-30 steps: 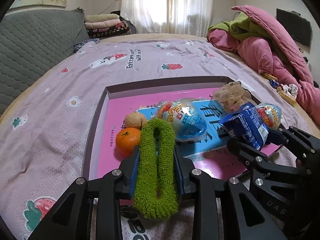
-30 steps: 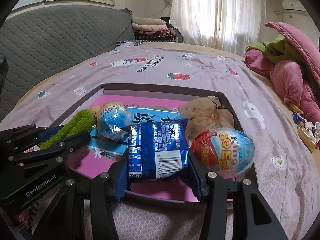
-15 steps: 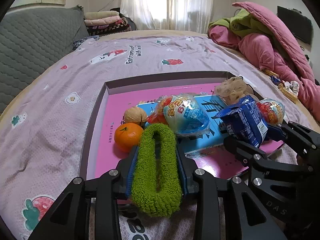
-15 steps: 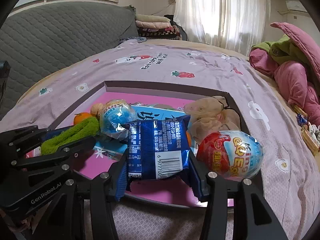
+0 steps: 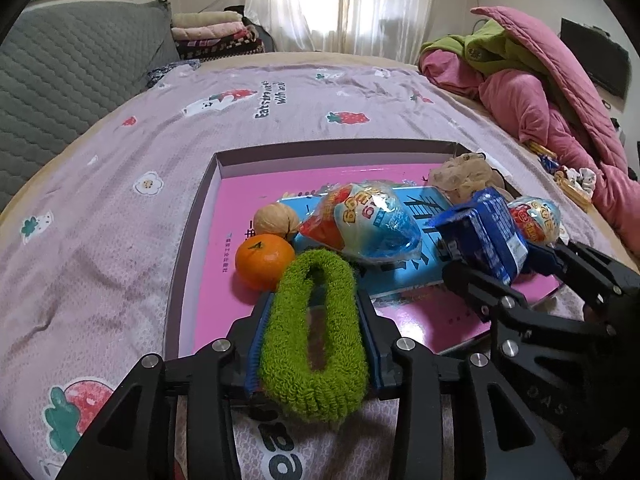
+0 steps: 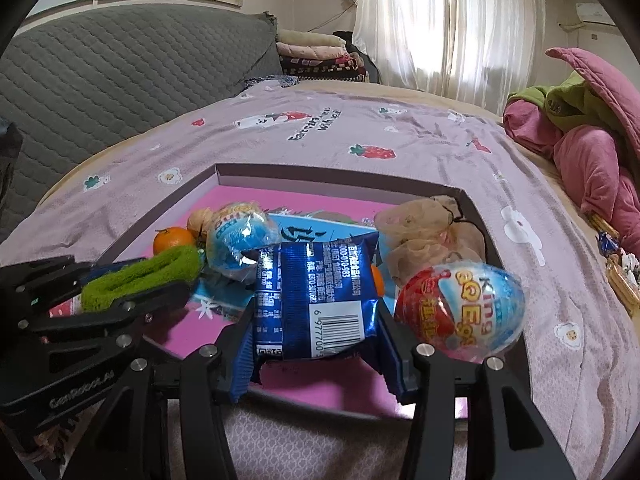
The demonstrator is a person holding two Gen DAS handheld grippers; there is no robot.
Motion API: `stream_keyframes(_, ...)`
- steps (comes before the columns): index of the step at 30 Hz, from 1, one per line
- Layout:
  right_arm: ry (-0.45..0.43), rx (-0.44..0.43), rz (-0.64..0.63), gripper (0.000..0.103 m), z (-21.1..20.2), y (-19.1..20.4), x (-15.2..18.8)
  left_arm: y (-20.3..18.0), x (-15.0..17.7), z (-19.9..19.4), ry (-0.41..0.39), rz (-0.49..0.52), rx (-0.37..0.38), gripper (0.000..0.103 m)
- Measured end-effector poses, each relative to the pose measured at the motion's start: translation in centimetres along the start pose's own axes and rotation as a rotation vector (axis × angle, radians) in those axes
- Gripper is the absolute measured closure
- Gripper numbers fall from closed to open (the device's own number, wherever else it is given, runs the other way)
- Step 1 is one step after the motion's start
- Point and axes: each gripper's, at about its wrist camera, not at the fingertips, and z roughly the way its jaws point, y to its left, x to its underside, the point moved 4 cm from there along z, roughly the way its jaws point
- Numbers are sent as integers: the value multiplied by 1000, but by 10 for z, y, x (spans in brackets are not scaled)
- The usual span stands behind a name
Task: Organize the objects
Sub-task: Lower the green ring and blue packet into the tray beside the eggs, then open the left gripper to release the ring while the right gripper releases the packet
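My left gripper [image 5: 314, 300] holds a fuzzy green hair band [image 5: 280, 344] over the near edge of the dark-rimmed tray [image 5: 320, 150]. Its jaws are opening, the loop has spread wide, and both pads still touch its sides. My right gripper [image 6: 316, 314] is shut on a blue snack packet [image 6: 316, 280], held above the tray's near right part. In the tray lie an orange [image 5: 264, 260], a walnut [image 5: 276, 220], a wrapped toy egg [image 5: 368, 220] and a beige mesh band [image 5: 464, 176]. A second toy egg [image 6: 460, 308] sits right of the packet.
The tray has a pink floor with a blue book [image 5: 420, 208] on it and rests on a lilac printed bedsheet [image 5: 120, 240]. Pink and green quilts [image 5: 540, 92] pile up at the right. A grey padded headboard [image 5: 60, 76] stands at the left, folded blankets [image 5: 216, 34] behind it.
The left jaws have spread and the green band's loop has widened from a narrow slit to an open oval. The right gripper and its packet have stayed put.
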Motion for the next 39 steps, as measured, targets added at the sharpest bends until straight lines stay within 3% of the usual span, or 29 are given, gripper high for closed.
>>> stream_keyframes(10,4,-7,10,46,-3,-1,2,0,0,-4,0,0,5,60)
stream_keyframes(14,-3,-11,11,43,-7,-1,2,0,0,-6,2,-1,20,51)
stream_keyframes(19,-16,-17,14,39,-12,-1,1,0,0,-9,-4,5,21,49)
stream_keyframes(29,-52,-22,32,38,-25,-7,-5,7,-10,-18,-51,-24,46,36)
stream_keyframes(39,-108,-22,30,34,-41,-8,-14,24,-28,-39,-128,-61,29,35)
